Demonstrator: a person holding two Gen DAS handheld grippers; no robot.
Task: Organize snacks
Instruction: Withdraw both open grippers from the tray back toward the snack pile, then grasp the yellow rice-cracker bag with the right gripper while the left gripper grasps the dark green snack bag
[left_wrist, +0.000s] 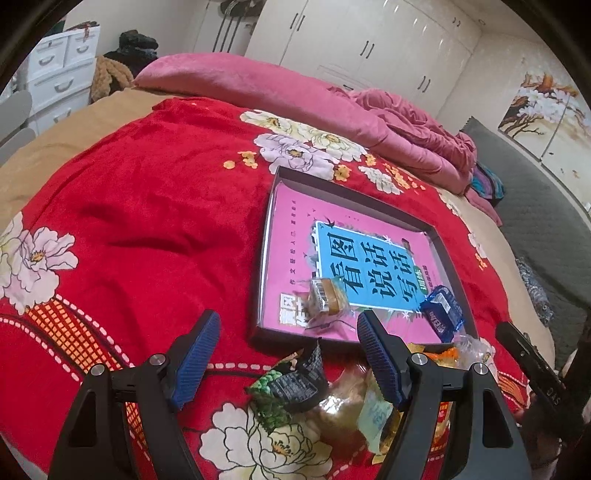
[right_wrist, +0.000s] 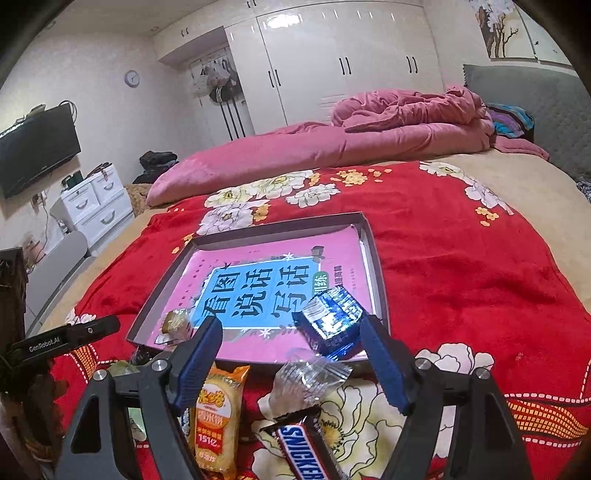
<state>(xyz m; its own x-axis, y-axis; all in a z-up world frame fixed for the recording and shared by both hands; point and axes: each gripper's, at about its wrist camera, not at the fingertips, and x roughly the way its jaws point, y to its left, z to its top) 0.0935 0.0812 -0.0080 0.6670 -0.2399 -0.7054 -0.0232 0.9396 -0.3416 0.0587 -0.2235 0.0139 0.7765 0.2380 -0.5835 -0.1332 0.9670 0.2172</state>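
Two snacks are seen inside the shallow box lid (right_wrist: 155, 295): a blue wrapped pack (right_wrist: 330, 317) at its near right corner and a clear-wrapped brown cake (left_wrist: 327, 297) at its near left. A pink workbook (right_wrist: 273, 254) is laid flat in the lid under both. Just outside the near edge, a Snickers bar (right_wrist: 303, 446), an orange-yellow packet (right_wrist: 219, 413), a crumpled clear wrapper (right_wrist: 306, 376) and a green-black packet (left_wrist: 286, 391) are scattered on the red floral blanket (right_wrist: 461, 266). Both the left gripper (left_wrist: 288, 332) and right gripper (right_wrist: 291, 332) are held wide apart, nothing gripped. White wardrobes (right_wrist: 332, 62) are spotted behind.
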